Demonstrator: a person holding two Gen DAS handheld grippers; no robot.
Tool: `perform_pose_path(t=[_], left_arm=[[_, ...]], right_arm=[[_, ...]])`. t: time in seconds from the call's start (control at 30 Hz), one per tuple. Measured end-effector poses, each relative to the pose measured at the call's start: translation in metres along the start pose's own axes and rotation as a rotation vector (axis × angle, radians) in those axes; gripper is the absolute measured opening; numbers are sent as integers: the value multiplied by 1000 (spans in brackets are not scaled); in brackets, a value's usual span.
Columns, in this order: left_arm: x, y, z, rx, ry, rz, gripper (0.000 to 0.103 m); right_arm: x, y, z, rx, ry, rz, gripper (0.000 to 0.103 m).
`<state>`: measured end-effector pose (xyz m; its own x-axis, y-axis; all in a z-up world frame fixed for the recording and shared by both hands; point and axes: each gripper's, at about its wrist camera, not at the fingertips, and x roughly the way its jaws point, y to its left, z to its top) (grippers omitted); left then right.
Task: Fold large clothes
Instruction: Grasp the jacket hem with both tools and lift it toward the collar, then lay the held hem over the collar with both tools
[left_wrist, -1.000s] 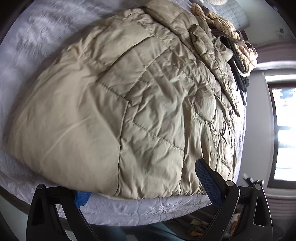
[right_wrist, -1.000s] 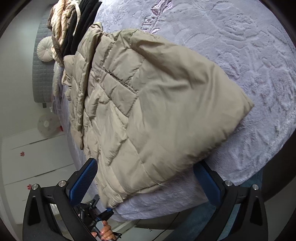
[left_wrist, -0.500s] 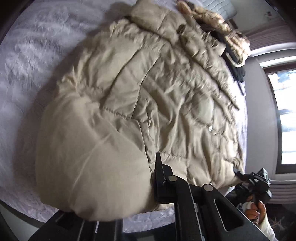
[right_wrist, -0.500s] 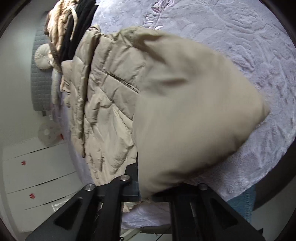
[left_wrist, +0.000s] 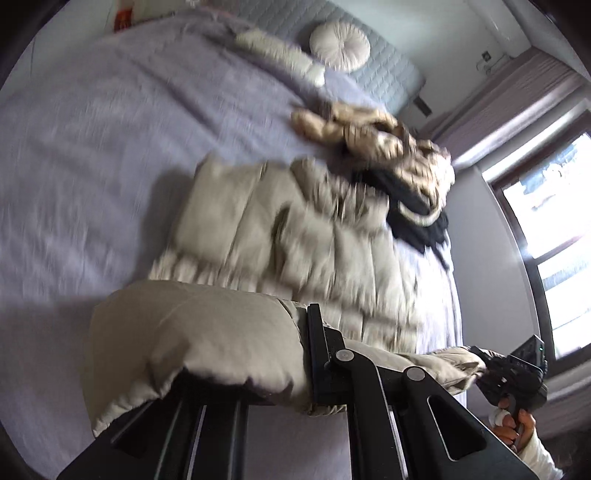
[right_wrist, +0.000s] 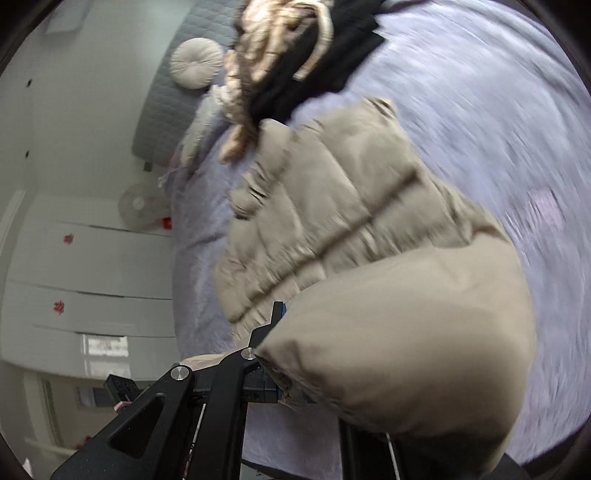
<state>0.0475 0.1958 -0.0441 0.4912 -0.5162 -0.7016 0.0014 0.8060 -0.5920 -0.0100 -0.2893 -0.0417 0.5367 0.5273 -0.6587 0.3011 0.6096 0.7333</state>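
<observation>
A bed (left_wrist: 92, 155) covered in lilac bedding is seen, with a beige padded jacket (left_wrist: 295, 236) spread on it. The jacket's near hem is raised off the bedding. A heap of tan and black clothes (left_wrist: 402, 162) is piled at the jacket's far end. The left claw (left_wrist: 310, 354) is clamped tight on one hem corner, the right claw (right_wrist: 277, 354) on the other.
</observation>
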Motion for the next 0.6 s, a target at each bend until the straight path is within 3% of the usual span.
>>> perform_pose_path(t=[0.17,0.27,0.43,0.6], left_arm=[[36,-18,60,-30,-52,83,12],[69,-19,88,-33,-52,135,12],[140,-3,118,-2,26,190,12],[197,19,131,-1,108,208,12]], right_arm=[[39,29,78,-74,33,11,7],[72,34,117,-92,57,-30,7],[135,16,164,-57,93,-99,7],[182,-12,178,1,80,-162,7]])
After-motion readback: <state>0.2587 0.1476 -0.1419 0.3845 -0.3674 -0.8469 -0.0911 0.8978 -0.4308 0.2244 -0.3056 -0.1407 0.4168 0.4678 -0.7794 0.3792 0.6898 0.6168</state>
